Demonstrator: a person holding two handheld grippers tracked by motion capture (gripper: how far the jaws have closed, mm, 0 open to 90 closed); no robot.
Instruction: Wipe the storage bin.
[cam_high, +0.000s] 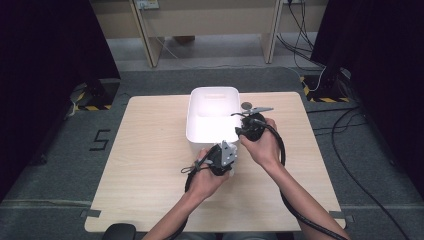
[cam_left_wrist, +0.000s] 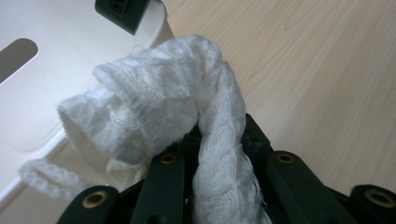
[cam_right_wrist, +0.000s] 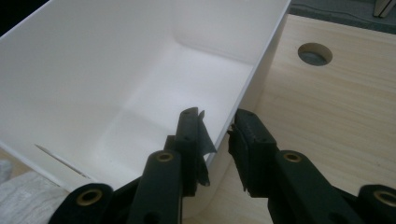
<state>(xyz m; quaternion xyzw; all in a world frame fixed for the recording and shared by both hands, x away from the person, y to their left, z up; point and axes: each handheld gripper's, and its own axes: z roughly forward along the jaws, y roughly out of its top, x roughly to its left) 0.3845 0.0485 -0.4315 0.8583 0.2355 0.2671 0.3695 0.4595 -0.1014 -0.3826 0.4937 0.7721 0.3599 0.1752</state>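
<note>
A white knitted cloth (cam_left_wrist: 154, 102), rolled and twisted, sticks up from between the jaws of my left gripper (cam_left_wrist: 219, 135), which is shut on it. That gripper (cam_high: 227, 152) hovers at the near right corner of a white plastic bin (cam_high: 212, 91). A loose loop of the cloth hangs down beside the bin's wall (cam_left_wrist: 42, 93). My right gripper (cam_right_wrist: 217, 126) straddles the bin's right wall (cam_right_wrist: 93, 70), one jaw inside and one outside, pressed on the rim. In the high view it (cam_high: 243, 127) sits at the bin's right side. The bin's inside looks bare.
The bin stands on a light wooden table (cam_high: 150, 165), toward its far middle. A round cable hole (cam_right_wrist: 315, 53) lies in the tabletop just right of the bin. Cables trail from both grippers toward the table's near edge.
</note>
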